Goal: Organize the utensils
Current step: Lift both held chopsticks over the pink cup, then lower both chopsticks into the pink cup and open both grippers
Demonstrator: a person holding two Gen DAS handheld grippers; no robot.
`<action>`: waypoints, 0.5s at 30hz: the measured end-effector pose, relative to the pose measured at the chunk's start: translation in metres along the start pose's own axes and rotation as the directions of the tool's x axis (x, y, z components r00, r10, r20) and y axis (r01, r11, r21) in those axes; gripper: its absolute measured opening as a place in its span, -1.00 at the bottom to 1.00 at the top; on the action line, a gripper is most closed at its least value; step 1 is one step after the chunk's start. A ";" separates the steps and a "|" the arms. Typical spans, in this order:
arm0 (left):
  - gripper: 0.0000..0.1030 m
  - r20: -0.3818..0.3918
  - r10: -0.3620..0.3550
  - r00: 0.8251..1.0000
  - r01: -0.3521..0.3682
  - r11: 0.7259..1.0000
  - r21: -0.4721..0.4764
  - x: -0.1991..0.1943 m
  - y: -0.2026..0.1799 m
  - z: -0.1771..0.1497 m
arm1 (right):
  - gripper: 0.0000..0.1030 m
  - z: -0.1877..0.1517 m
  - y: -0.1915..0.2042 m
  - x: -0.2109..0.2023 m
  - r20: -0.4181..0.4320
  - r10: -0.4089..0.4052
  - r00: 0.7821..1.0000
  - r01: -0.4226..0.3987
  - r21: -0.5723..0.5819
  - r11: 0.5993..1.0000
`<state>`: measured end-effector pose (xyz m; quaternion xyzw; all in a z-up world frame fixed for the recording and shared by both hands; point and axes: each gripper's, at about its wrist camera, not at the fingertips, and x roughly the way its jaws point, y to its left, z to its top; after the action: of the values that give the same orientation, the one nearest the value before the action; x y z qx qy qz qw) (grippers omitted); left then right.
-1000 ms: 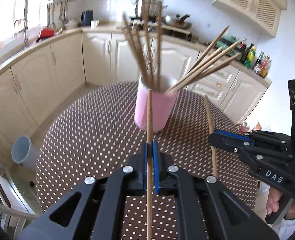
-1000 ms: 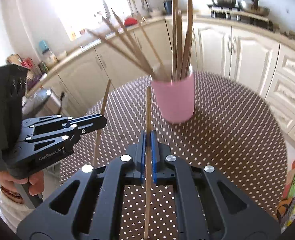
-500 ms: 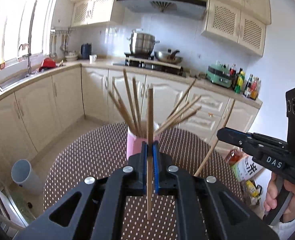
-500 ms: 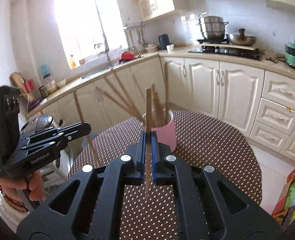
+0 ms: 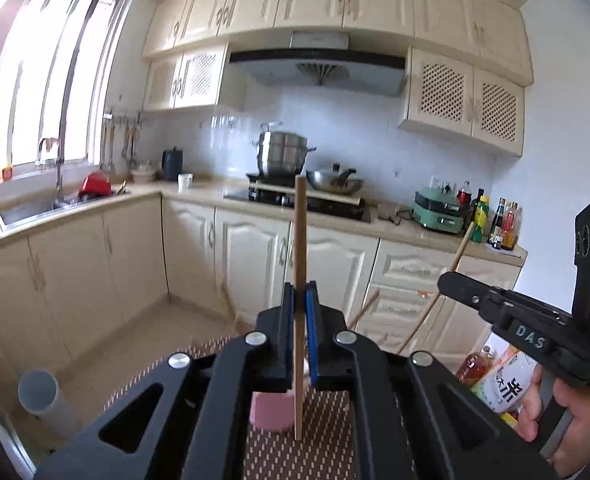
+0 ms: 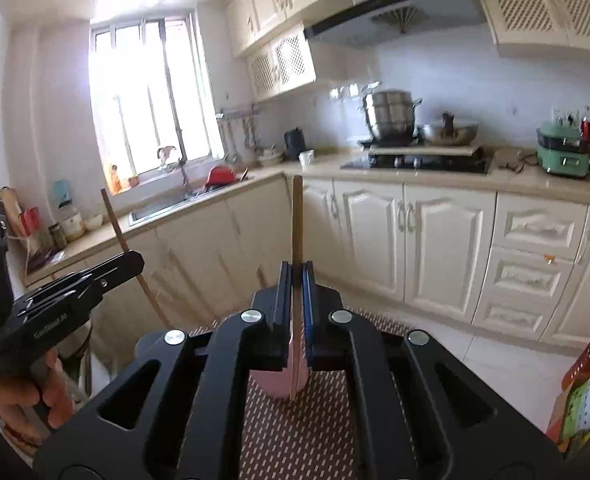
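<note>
My left gripper (image 5: 300,294) is shut on a wooden chopstick (image 5: 299,232) that stands upright between its blue pads. The right gripper (image 6: 296,272) is shut on a second upright chopstick (image 6: 297,216). Both are held high above the pink cup (image 5: 273,410), which peeks out under the jaws on the brown dotted tablecloth (image 5: 327,436). The cup (image 6: 279,380) is mostly hidden, and only a few tips of its chopsticks (image 5: 365,308) show. In each wrist view the other gripper appears at the side, the right gripper (image 5: 447,282) and the left gripper (image 6: 135,258), each with its stick.
Cream kitchen cabinets and a counter run behind the table, with a stove and steel pot (image 5: 283,156) and a sink (image 6: 163,204). A grey bin (image 5: 39,396) stands on the floor at left. Bottles and a printed bag (image 5: 503,392) sit at right.
Both grippers have risen and tilted up, each carrying its chopstick. The pink cup has dropped from the middle of the view to under the jaws.
</note>
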<state>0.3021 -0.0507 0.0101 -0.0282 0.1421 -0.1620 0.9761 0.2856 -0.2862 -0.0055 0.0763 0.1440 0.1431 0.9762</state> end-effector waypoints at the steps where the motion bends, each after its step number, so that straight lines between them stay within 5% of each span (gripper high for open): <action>1: -0.88 0.021 0.001 1.000 -0.001 1.000 0.003 0.003 -0.003 0.005 | -0.89 0.003 0.000 0.003 0.018 -0.009 1.000 0.009 -0.003 1.000; 15: -0.88 0.153 0.046 0.987 -0.049 0.999 0.017 0.034 -0.004 0.009 | -0.89 0.018 -0.001 0.039 0.108 0.003 0.994 -0.004 0.010 1.000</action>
<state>0.3343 -0.0659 0.0095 -0.0272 0.0659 -0.1374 0.9880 0.3271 -0.2777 0.0017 0.0893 0.0917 0.1399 0.9819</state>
